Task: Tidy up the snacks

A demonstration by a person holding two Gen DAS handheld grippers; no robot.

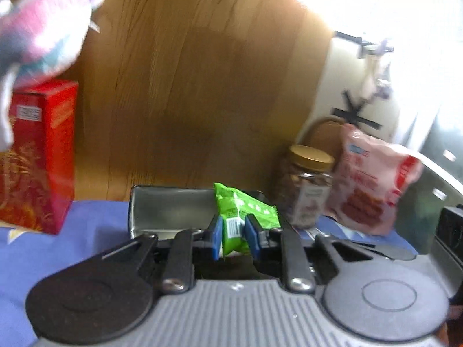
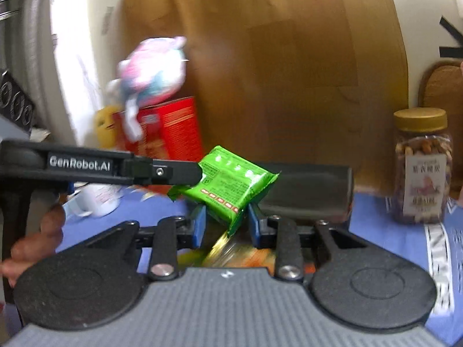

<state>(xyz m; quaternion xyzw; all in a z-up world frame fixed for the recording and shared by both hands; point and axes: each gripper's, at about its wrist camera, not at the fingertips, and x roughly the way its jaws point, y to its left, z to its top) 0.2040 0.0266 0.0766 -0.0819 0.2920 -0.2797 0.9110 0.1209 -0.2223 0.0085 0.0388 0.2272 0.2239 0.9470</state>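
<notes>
Left wrist cam: my left tongs [image 1: 233, 232] were clamped on a green snack packet [image 1: 241, 217], blue pads pressed on both sides of its lower end, barcode facing me. Packet sat at frame centre, just in front of a metal tin [image 1: 162, 209], which lay open on the blue tablecloth [image 1: 95, 225]. Rest of the packet stuck up over the tin's right part; couldn't tell if it touched the tin.

Right wrist cam: right tongs [image 2: 227, 221] gripped a green snack packet [image 2: 228, 186] too, by its lower corner, packet tilted, centre of frame. The other gripper [image 2: 173, 172] reached in from the left, its black tip right at that packet's left edge. Whether it was one packet or two, I couldn't say for sure. A hand [image 2: 37, 243] showed at lower left, wrapped round that gripper's handle. Behind the packet lay the dark tin [image 2: 312, 188], blurred.

Other bits: red box [image 1: 40, 156] at left of the left view, a pink-and-white plush toy [image 1: 43, 29] sitting on top of it. Nut jar w/ gold lid [image 1: 306, 185] at centre right, a pink snack bag [image 1: 373, 185] leaning just beside it. In the right view the jar [image 2: 422, 167] stood upright at far right on the table, well apart from the packet. Wood panel [image 1: 202, 72] filled the bkgd. Both views were blurry.
</notes>
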